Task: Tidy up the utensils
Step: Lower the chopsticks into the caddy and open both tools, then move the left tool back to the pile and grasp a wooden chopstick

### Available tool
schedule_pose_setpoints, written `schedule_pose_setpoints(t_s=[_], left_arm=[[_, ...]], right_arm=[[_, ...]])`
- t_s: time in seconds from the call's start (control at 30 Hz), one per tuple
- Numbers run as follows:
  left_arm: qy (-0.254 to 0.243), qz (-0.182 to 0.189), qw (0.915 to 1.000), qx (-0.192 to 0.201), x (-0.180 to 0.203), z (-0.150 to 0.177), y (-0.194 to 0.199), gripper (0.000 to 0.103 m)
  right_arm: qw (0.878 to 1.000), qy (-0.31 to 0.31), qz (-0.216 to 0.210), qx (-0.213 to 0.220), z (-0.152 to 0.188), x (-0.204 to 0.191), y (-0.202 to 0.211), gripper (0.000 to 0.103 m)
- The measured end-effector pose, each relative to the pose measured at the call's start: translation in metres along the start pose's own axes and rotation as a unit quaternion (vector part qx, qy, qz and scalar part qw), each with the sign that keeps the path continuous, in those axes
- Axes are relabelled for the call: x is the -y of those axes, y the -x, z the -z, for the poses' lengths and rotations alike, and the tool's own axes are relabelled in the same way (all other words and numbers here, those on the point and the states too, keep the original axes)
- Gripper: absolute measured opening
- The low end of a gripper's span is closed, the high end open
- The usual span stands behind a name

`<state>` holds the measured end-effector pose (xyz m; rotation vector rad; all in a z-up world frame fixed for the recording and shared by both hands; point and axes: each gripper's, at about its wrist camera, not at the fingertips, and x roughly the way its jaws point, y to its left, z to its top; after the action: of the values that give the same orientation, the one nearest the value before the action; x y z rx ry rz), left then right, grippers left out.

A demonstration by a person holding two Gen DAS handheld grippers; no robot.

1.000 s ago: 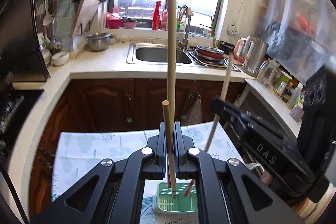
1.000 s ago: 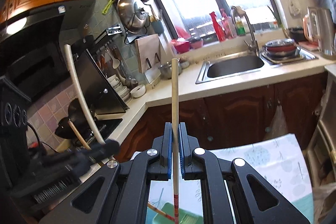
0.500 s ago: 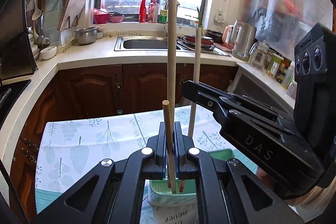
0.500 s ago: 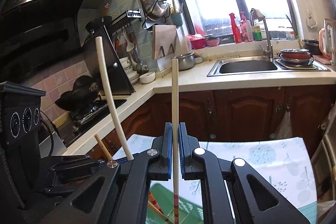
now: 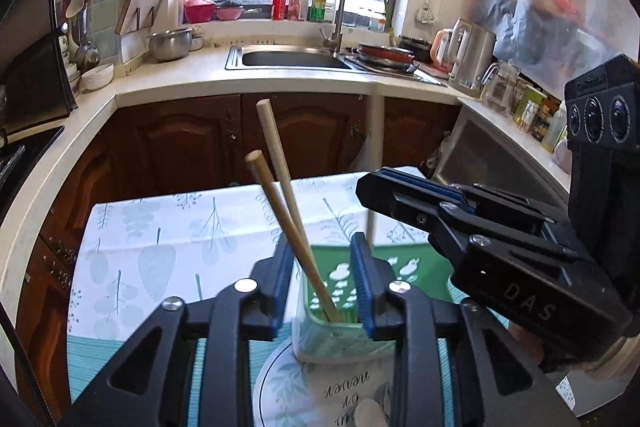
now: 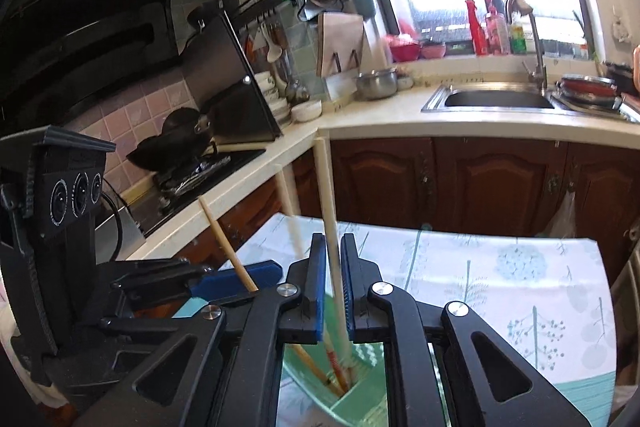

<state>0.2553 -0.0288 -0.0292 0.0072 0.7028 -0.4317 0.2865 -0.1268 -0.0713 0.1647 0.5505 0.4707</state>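
A green utensil holder (image 5: 344, 311) stands on the table just under both grippers. Two wooden chopsticks (image 5: 280, 203) lean loose inside it, between the spread pads of my left gripper (image 5: 322, 267), which is open. My right gripper (image 6: 333, 279) has its jaws slightly apart around a pale chopstick (image 6: 329, 211) that stands in the holder (image 6: 360, 379); the pads do not press it. The right gripper also shows in the left wrist view (image 5: 472, 227), with the pale chopstick (image 5: 374, 163) behind it. The left gripper shows at the left of the right wrist view (image 6: 236, 279).
The table carries a leaf-print cloth (image 5: 160, 239) and a round printed mat (image 5: 320, 395) under the holder. Beyond it are dark wooden cabinets (image 5: 192, 143), a counter with a sink (image 5: 292, 59), a kettle (image 5: 468, 55) and a stove with a wok (image 6: 180, 135).
My left gripper has opened and let go of the two chopsticks, which now lean in the holder. My right gripper has loosened around its chopstick, which has dropped lower into the holder.
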Motion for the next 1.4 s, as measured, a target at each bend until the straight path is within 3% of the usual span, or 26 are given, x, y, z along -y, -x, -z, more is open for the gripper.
schedule_pose_setpoints(t_s=[0.07,0.1,0.4,0.63,1.0,1.4], left_arm=[[0.006,-0.005,1.0000,-0.002,-0.001,0.003,0.002,0.039],[0.010,-0.007,0.9999,-0.003,-0.002,0.003,0.004,0.042],[0.039,-0.021,0.9989,-0.016,-0.009,0.004,0.021,0.044],[0.054,-0.030,0.9966,-0.055,-0.012,0.022,0.049,0.045],[0.036,-0.009,0.9875,-0.153,0.001,0.105,0.088,0.045],[-0.030,0.036,0.9668,-0.251,0.026,0.180,0.086,0.043]], right_arm=[[1.000,-0.006,0.003,-0.008,0.000,0.002,0.002,0.027],[1.000,-0.009,0.005,-0.007,0.002,0.003,0.003,0.028],[1.000,-0.025,-0.003,-0.015,-0.009,0.001,0.022,0.028],[0.997,-0.064,-0.008,-0.049,-0.002,-0.005,0.055,0.028],[0.982,-0.118,0.003,-0.146,0.081,-0.031,0.116,0.028],[0.956,-0.170,0.042,-0.234,0.180,-0.061,0.157,0.028]])
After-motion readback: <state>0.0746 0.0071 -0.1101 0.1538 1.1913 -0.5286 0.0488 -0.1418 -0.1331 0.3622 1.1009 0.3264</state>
